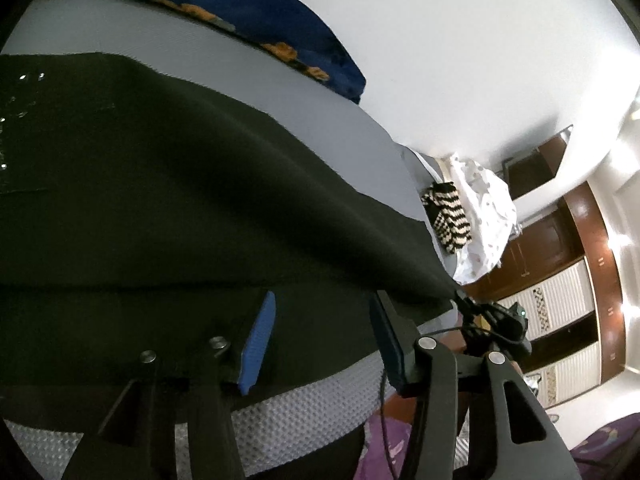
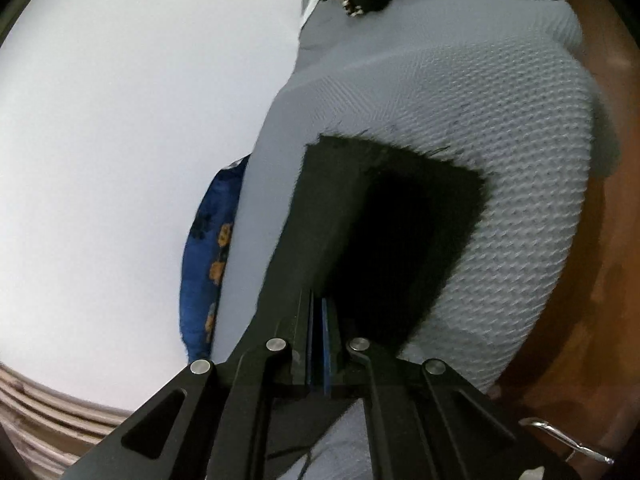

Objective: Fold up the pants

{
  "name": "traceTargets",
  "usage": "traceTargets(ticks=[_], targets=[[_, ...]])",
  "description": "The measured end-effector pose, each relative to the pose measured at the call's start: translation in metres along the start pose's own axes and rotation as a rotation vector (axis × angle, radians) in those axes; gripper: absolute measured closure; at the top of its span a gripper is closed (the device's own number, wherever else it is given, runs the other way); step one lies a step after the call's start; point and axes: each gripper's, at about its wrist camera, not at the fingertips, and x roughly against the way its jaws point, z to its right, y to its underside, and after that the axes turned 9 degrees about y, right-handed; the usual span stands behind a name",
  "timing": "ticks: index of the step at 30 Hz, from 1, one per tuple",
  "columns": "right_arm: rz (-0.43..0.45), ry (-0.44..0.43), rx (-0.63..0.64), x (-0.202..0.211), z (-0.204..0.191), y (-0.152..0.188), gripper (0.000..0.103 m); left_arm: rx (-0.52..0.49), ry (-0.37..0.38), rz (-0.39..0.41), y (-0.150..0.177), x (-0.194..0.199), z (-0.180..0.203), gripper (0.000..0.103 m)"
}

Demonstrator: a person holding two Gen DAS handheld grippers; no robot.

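Black fabric pants (image 1: 160, 200) lie spread on the grey textured mattress (image 1: 312, 400) of the bed, one hem lifted. Right tongs (image 2: 318, 316) clamp a pants hem; left tongs (image 1: 320, 340) gape partway, empty above the cloth. Folding looks mid-way, more folds left.

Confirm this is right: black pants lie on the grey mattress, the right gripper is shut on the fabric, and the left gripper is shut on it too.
Wrong about the left gripper: the left wrist view shows its blue pads apart, gripping nothing. The black pants do lie on the grey mattress, and the right gripper is shut on the fabric.
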Motion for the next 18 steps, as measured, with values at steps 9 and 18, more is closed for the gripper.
traceTargets(ticks=[9, 18], targets=[[0.050, 0.039, -0.121, 0.021, 0.032, 0.001, 0.094, 0.004, -0.027, 0.016, -0.001, 0.015, -0.008, 0.052], [-0.439, -0.199, 0.151, -0.045, -0.091, 0.118, 0.081, 0.001, -0.029, 0.094, 0.005, 0.040, -0.023, 0.051]])
